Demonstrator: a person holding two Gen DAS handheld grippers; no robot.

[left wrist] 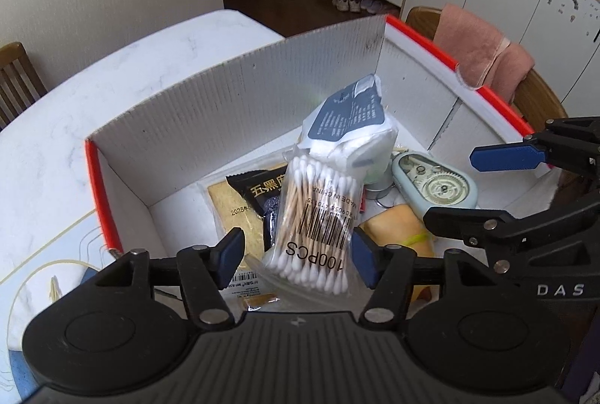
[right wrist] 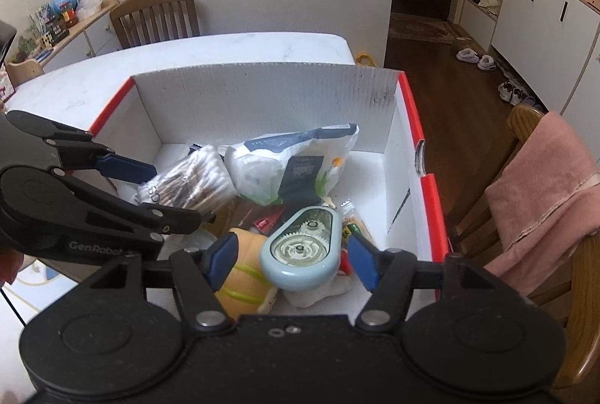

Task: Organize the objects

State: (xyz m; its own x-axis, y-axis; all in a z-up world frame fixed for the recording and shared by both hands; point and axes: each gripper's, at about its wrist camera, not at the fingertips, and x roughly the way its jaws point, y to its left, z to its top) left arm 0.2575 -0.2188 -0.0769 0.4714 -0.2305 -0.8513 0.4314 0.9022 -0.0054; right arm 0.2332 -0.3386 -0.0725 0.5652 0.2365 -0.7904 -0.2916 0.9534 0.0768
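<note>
Because crowded among packets inside the white box (right wrist: 262, 92) on the bench (right wrist: 225, 47), leans rather than lies flat: cotton swab pack (left wrist: 315, 216), propped against the tissue bag (left wrist: 348, 119). Lies flat over a yellow pouch (right wrist: 243, 276): blue tape dispenser (right wrist: 300, 250). Straddles the swab pack with jaws open, not visibly pinching it: left gripper (left wrist: 296, 246). Brackets the dispenser with jaws likewise apart and clear of both its sides: right gripper (right wrist: 291, 246). Fits a release just made as well as a grasp about to close; cannot tell which
</note>
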